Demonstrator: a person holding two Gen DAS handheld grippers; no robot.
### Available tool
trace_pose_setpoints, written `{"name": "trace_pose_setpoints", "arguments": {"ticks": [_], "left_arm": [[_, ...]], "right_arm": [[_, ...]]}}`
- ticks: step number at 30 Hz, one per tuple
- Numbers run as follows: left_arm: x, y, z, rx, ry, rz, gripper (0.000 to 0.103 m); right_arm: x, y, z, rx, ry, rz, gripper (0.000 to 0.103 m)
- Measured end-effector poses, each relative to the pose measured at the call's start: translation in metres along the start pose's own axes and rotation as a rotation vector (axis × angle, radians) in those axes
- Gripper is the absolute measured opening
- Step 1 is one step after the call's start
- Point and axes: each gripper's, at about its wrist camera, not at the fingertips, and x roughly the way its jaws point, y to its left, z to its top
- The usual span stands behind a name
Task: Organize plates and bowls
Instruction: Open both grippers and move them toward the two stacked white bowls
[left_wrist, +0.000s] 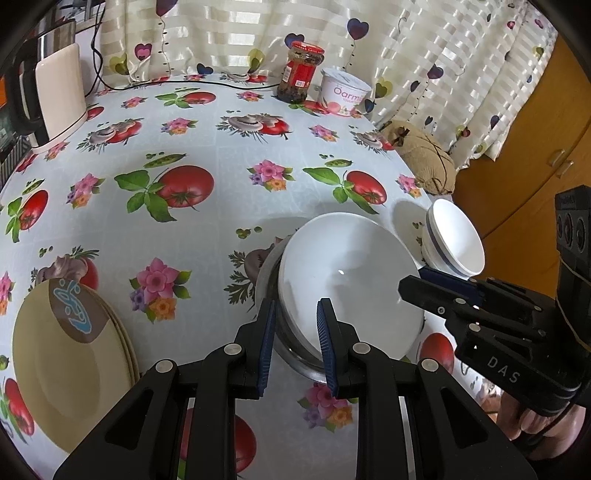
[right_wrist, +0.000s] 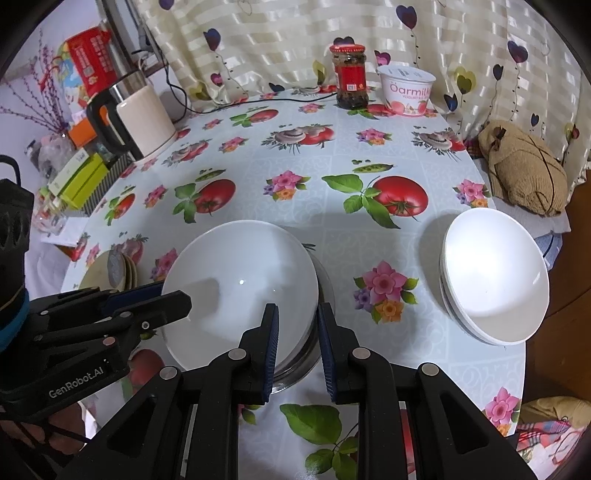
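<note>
White bowl on a steel pot, its rim pinched by both hand-held grippers.

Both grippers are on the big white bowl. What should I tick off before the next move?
1. Left gripper astride the large white bowl rim: ok.
2. Right gripper astride another part of that rim: ok.
3. Steel bowl underneath kept out of the pinch: cannot tell.
4. White bowl centred on the steel bowl: not ok, it sits offset.
5. Stack of white bowls unobstructed on top: ok.
6. Tan plates apart from both grippers: ok.
</note>
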Motion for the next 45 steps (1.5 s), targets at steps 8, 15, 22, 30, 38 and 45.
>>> {"name": "trace_pose_setpoints", "arguments": {"ticks": [8,15,22,30,38,45], "left_arm": [[-0.016,0.003,-0.001,-0.017,-0.040,-0.007,0.024],[-0.029,-0.002,0.001,-0.011,-0.067,-0.017,0.024],[-0.031,-0.006,0.001,-0.005,-0.068,-0.022,0.024],[-0.031,-0.010,0.003,0.004,-0.068,-0.023,0.024],[-0.031,-0.021,0.009,0.028,-0.067,-0.025,0.024],[-0.026,-0.037,0.017,0.063,-0.062,-0.030,0.024]], "right_arm": [[-0.015,-0.002,0.000,0.004,-0.024,-0.010,0.024],[-0.031,-0.003,-0.003,0.003,-0.046,-0.010,0.031],[-0.037,-0.003,-0.002,0.004,-0.059,-0.012,0.033],[-0.041,-0.009,-0.001,0.012,-0.068,-0.017,0.035],[-0.047,-0.019,0.001,0.027,-0.087,-0.029,0.036],[-0.054,-0.034,0.003,0.052,-0.108,-0.043,0.037]]}}
